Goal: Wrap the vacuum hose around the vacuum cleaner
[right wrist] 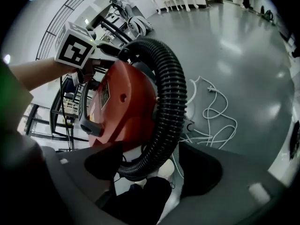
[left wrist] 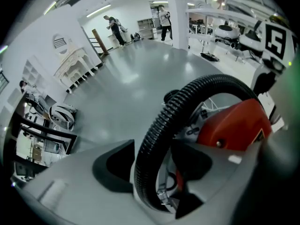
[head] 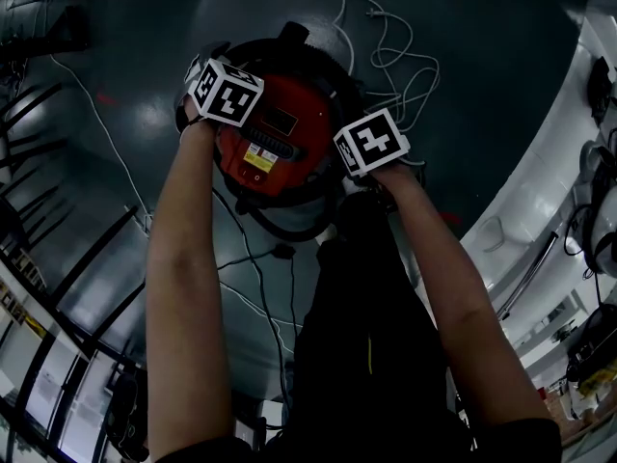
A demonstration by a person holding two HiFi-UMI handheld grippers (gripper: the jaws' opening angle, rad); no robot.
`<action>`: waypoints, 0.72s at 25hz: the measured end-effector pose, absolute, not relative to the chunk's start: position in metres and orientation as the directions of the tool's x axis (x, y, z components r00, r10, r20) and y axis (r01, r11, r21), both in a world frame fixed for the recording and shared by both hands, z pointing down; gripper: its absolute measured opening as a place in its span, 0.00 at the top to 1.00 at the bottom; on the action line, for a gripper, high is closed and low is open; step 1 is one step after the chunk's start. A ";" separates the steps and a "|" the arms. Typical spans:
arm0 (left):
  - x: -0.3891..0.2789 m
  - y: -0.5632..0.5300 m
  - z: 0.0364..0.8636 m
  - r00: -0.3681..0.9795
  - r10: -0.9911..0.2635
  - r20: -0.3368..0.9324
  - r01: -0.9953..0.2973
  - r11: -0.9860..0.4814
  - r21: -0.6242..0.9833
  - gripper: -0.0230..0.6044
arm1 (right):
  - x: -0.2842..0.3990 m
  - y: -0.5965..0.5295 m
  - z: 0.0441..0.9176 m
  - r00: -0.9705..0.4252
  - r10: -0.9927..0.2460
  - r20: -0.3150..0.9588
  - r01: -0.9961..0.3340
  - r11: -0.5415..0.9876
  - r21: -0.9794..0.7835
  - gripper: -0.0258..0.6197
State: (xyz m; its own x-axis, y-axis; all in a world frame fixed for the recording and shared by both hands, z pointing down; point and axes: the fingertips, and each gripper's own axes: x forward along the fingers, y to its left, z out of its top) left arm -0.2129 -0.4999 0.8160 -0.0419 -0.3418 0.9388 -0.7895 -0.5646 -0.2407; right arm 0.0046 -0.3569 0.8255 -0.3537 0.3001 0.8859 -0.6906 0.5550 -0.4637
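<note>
Left gripper (left wrist: 152, 165) clamps black ribbed vacuum hose (left wrist: 159, 121); right gripper (right wrist: 152, 165) wide, hose loose between jaws. Right should regrip further along, keeping loop snug on red plastic vacuum cleaner (right wrist: 126, 107) ahead.

Sticker: a yellow and white rectangular sticker (head: 257, 157) on the round red plastic vacuum cleaner (head: 289, 152) is showing print too small to read.
Side label: a small label (right wrist: 104, 93) on its shell is appearing blurred.
Cube markers: the left white cube (head: 227, 91) and the right white cube (head: 371, 143) are carrying black square codes, no letters.
</note>
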 end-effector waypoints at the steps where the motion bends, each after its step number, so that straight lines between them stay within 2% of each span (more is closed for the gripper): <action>1: -0.212 -0.500 0.815 -0.025 -0.344 0.939 -0.793 -0.565 -0.228 0.56 | 0.005 -0.359 0.825 -0.354 0.289 0.890 -0.691 0.561 -0.457 0.38; 5: -0.205 -0.506 0.804 0.044 -0.365 0.930 -0.808 -0.561 -0.182 0.52 | 0.003 -0.364 0.822 -0.376 0.286 0.882 -0.690 0.549 -0.472 0.38; 7: -0.200 -0.505 0.803 0.065 -0.361 0.930 -0.814 -0.558 -0.160 0.55 | 0.000 -0.364 0.820 -0.390 0.283 0.876 -0.686 0.545 -0.482 0.37; 9: -0.197 -0.503 0.801 0.080 -0.363 0.928 -0.823 -0.549 -0.144 0.62 | -0.006 -0.364 0.815 -0.404 0.269 0.875 -0.678 0.554 -0.483 0.39; 11: -0.194 -0.503 0.797 0.090 -0.378 0.921 -0.834 -0.534 -0.138 0.65 | -0.010 -0.366 0.810 -0.397 0.245 0.885 -0.666 0.586 -0.461 0.43; 18: -0.189 -0.498 0.781 0.117 -0.417 0.902 -0.860 -0.497 -0.118 0.67 | -0.015 -0.370 0.797 -0.398 0.189 0.898 -0.657 0.624 -0.423 0.50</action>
